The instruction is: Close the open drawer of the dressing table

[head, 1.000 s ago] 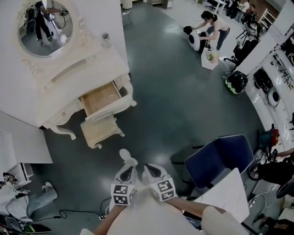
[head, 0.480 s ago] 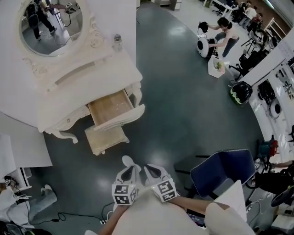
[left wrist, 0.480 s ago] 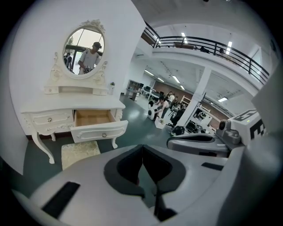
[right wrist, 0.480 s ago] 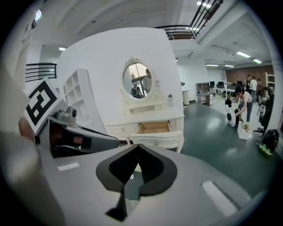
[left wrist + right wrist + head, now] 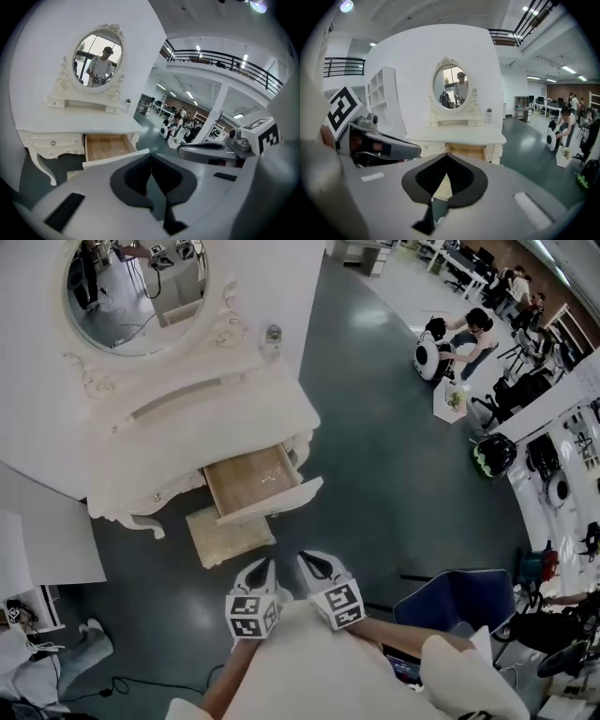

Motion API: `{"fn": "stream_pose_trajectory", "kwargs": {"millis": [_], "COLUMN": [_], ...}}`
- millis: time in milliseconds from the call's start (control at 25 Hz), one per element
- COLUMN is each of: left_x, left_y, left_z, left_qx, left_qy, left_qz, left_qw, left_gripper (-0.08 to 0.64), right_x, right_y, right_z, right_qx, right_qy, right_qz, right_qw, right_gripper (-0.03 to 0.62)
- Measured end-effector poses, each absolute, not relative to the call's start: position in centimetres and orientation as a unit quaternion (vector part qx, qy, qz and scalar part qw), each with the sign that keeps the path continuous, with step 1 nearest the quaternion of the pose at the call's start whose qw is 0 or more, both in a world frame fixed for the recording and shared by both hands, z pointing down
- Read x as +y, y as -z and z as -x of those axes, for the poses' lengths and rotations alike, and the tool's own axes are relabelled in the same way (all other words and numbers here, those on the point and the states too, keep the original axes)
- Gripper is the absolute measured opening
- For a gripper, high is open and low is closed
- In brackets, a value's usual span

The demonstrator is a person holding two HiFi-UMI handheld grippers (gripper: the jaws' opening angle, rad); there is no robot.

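The left gripper (image 5: 261,570) and right gripper (image 5: 313,564) were closed and empty, side by side. Just beyond them the drawer (image 5: 255,486) jutted from the table (image 5: 216,418) above a stool (image 5: 230,535). Open floor (image 5: 394,474) lay to the right.

My left tongs (image 5: 260,570), grey-white with a black-and-white marker cube, and my matching right tongs (image 5: 317,566) sit side by side, close but apart, both pointing forward and angled downward. On each, the jaws are fully together, with nothing between them. My left forearm (image 5: 228,679) and right forearm (image 5: 380,632) are bare.
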State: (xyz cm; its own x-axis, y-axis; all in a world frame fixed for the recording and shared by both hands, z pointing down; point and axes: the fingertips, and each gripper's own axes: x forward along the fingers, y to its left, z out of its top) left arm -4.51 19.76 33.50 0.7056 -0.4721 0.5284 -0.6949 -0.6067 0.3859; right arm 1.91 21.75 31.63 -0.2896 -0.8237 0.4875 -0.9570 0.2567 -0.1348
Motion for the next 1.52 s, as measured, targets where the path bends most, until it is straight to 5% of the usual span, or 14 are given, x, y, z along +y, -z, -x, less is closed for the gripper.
{"fn": "stream_pose_trajectory", "kwargs": {"millis": [1520], "left_x": [11.3], "left_y": [-42.5], "left_z": [2.6], "left_qx": [-0.383], "left_qy": [-0.262], "left_qz": [-0.829], "left_qw": [0.313], "left_gripper": [0.011], "right_x": [10.9], "right_y": [-42.4], "right_z": [-4.3], "right_qx": [-0.778], "right_qy": [-0.294], "right_qz": [-0.526], "right_qw": [0.178], "right_gripper": [0.0]}}
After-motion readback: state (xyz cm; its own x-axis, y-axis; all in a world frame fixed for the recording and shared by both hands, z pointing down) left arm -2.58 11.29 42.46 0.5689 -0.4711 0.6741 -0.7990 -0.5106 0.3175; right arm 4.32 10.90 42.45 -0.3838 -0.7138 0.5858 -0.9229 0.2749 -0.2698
